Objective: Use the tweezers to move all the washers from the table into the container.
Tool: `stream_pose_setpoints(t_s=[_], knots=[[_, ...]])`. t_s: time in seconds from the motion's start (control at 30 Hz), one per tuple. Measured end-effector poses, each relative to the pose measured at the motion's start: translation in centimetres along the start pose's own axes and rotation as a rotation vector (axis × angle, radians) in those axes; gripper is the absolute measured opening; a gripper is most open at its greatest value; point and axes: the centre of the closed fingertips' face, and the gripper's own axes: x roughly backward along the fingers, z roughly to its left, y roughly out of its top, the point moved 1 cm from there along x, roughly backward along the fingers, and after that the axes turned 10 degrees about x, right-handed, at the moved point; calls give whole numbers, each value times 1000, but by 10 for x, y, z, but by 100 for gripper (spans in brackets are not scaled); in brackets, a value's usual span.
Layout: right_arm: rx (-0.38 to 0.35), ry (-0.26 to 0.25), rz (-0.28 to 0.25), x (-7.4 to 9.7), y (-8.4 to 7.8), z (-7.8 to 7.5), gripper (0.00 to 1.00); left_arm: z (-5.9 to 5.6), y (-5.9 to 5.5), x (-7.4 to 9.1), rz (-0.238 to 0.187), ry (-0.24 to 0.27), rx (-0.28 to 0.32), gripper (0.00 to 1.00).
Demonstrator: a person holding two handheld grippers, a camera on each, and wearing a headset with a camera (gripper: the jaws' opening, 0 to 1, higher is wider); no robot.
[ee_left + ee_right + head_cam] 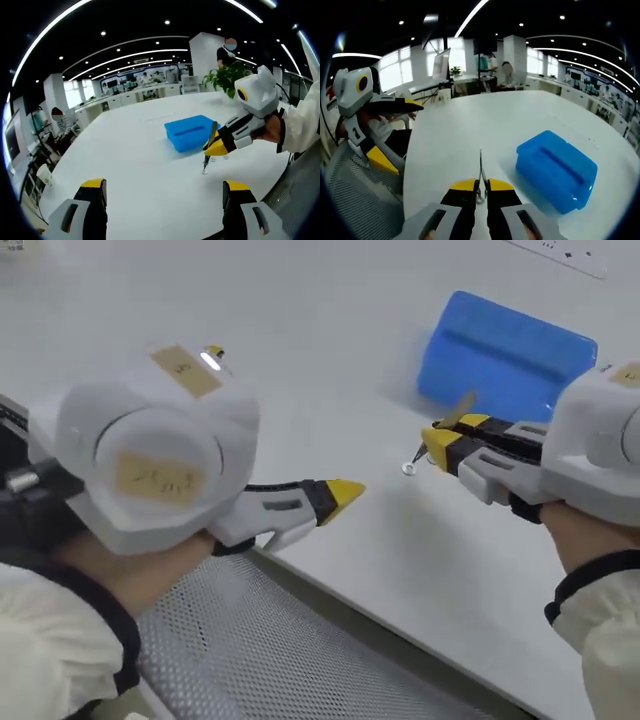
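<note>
Right hand-held gripper (481,186) clamped on tweezers (481,162). Left hand-held gripper (164,187) open, holding nothing. Washer (408,469) flat on desk (300,370), just beside tweezer tips, near container (505,358). Step in hand: pick-up. Advise setting tips astride the washer's rim, pinching gently and lifting straight up, so it isn't flicked away.

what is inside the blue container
Its inside is hidden: the blue container shows a solid blue top with a long groove and looks shut. One washer lies on the table outside it, by the tweezers held in the right gripper.
</note>
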Motion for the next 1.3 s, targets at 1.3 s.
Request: stream_pose_setpoints(t_s=[1.3], knots=[[-88, -134, -34, 90, 6, 18, 0, -39, -15, -10, 241, -273, -328, 67]])
